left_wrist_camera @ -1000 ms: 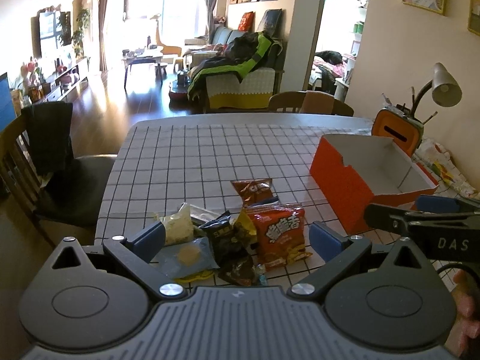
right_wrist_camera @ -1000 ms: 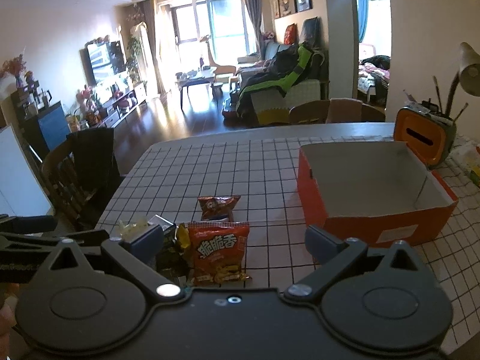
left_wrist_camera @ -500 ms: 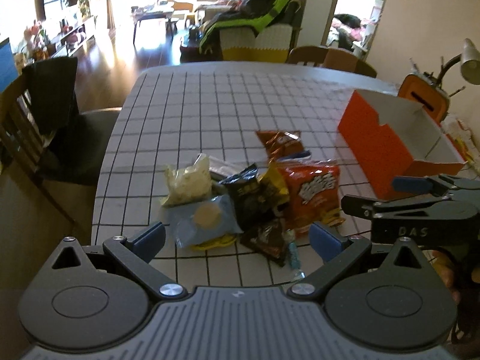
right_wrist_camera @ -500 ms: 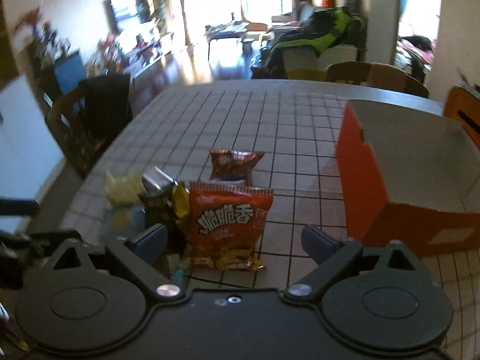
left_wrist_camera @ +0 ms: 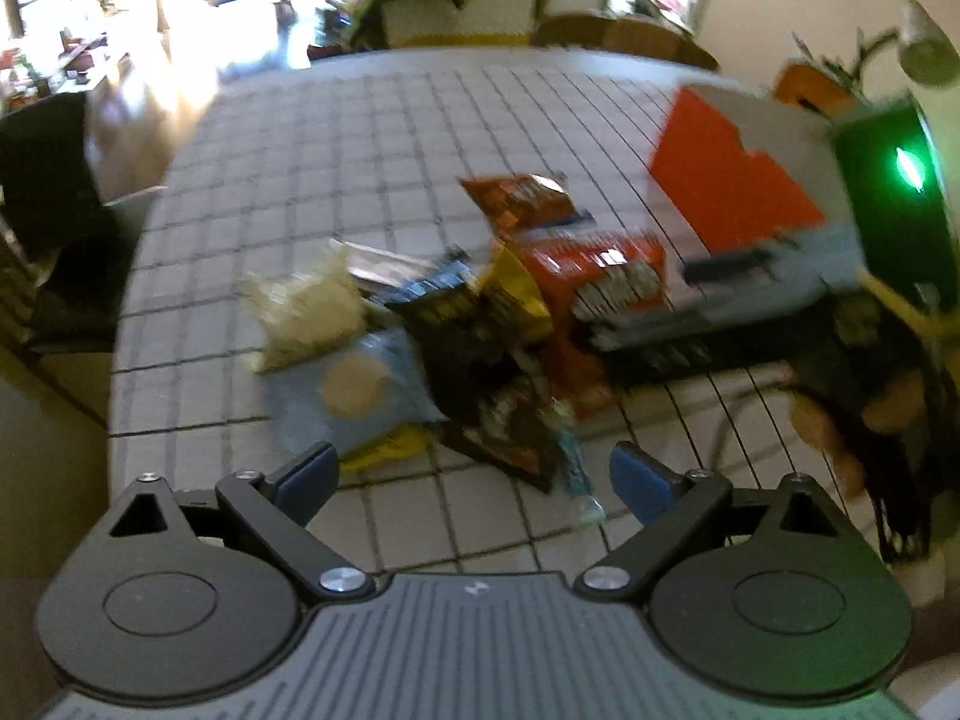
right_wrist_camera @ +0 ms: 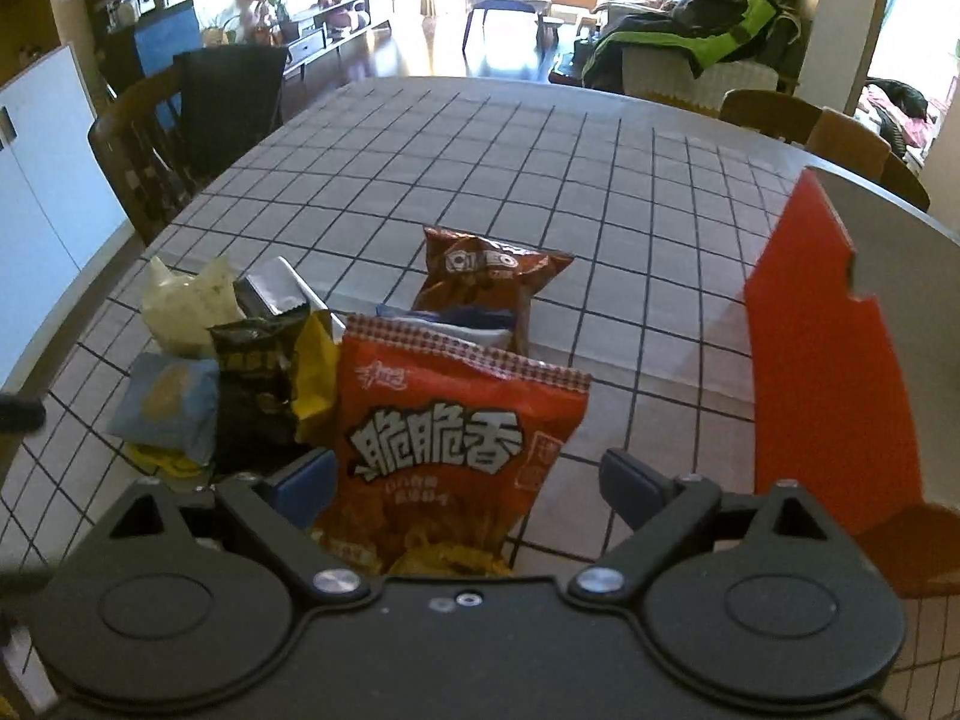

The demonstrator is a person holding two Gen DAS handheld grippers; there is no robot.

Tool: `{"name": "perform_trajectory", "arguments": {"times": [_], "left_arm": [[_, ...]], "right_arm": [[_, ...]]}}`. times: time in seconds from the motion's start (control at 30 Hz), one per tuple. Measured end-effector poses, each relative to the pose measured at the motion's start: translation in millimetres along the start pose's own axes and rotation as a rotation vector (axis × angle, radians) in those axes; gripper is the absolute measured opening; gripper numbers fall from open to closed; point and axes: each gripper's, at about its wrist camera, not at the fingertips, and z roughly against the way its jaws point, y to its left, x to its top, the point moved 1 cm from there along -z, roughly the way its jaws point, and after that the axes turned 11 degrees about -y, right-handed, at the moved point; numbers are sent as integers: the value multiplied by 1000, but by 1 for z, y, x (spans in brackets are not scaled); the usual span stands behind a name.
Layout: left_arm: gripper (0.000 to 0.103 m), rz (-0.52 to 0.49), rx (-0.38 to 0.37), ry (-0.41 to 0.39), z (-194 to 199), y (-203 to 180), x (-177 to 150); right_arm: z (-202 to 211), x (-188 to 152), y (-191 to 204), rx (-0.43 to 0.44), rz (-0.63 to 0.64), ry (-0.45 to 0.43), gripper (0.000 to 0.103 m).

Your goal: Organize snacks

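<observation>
Right claw point(right_wrist_camera: 465, 477) had moved in and down vs 0.5 s ago: the big red snack bag point(right_wrist_camera: 450, 444) then sat ahead of the fingertips, now its lower half lay between them. Jaws spread wide, not gripping; the left blue pad point(right_wrist_camera: 303, 480) was at or just beside the bag's left edge, the right pad clear of it. Bag filled lower center of the right wrist frame.

Outward from there: small brown Oreo packet point(right_wrist_camera: 486, 273) just behind the red bag, center frame. Black packet point(right_wrist_camera: 258, 384) and yellow packet point(right_wrist_camera: 315, 372) touching the red bag's left side; blue packet point(right_wrist_camera: 165, 408) and pale bag point(right_wrist_camera: 186, 306) further left. Orange box point(right_wrist_camera: 831, 372) at right edge, apart from the pile. All on the gridded desk point(right_wrist_camera: 540, 150).

Left claw point(left_wrist_camera: 468, 477) had also tilted down toward the pile vs 0.5 s ago; its frame was motion-blurred. Jaws wide apart, nothing between them. The pile sat just ahead of its tips at center frame, blue packet point(left_wrist_camera: 354, 396) nearest the left pad. The right claw's body point(left_wrist_camera: 720, 312) came in from the right edge over the red bag point(left_wrist_camera: 591, 288). Orange box point(left_wrist_camera: 726, 186) upper right.
</observation>
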Motion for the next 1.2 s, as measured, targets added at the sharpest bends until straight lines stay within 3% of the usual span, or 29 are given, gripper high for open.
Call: {"name": "perform_trajectory", "arguments": {"times": [0.1, 0.3, 0.53, 0.83, 1.07, 1.2], "left_arm": [[86, -28, -14, 25, -8, -10, -3], [81, 19, -6, 44, -19, -5, -4], [72, 16, -115, 93, -33, -19, -11], [43, 68, -135, 181, -54, -23, -12], [33, 48, -122, 165, -57, -29, -8], [18, 23, -102, 155, -62, -33, -5]], "right_arm": [[-8, 2, 4, -7, 15, 8, 94], [-21, 4, 11, -34, 28, 16, 93], [-28, 1, 19, -49, 88, 45, 88], [-23, -1, 15, -44, 100, 33, 77], [-12, -3, 2, -60, 40, 16, 76], [-2, -5, -6, -76, -7, 2, 76]]}}
